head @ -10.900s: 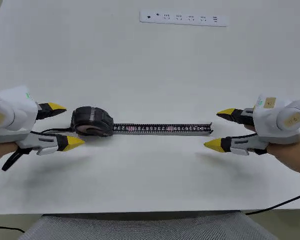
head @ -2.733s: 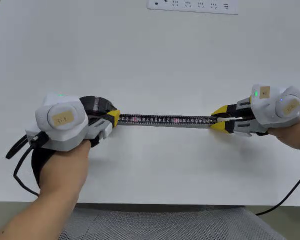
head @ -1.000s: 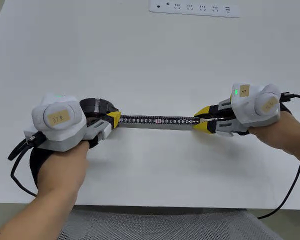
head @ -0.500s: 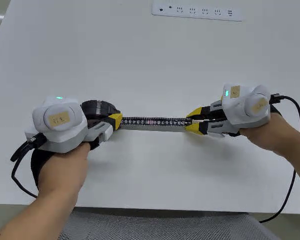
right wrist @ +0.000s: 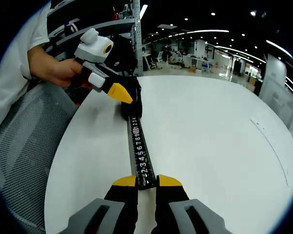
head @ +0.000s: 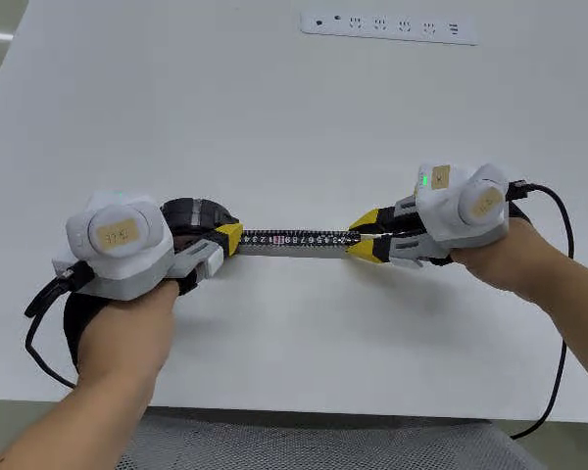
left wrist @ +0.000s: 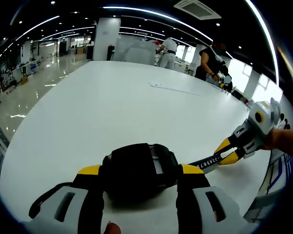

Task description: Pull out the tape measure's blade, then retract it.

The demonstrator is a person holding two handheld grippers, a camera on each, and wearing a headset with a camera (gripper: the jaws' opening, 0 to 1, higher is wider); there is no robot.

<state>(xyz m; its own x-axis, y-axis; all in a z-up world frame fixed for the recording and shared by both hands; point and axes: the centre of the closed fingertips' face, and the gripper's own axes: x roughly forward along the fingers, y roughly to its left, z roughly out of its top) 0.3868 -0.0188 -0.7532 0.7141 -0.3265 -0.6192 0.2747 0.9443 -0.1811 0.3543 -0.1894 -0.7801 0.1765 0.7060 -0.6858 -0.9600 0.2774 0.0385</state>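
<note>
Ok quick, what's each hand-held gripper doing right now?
Left hand-held gripper: closed on the tape measure case.
Right hand-held gripper: closed on the blade end.

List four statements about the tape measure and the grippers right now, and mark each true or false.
1. The left gripper is shut on the tape measure's case. True.
2. The right gripper hangs open above the blade. False: it is shut on the blade's end.
3. The blade is fully inside the case. False: a length spans between the grippers.
4. A power strip lies on the table beyond the grippers. True.
</note>
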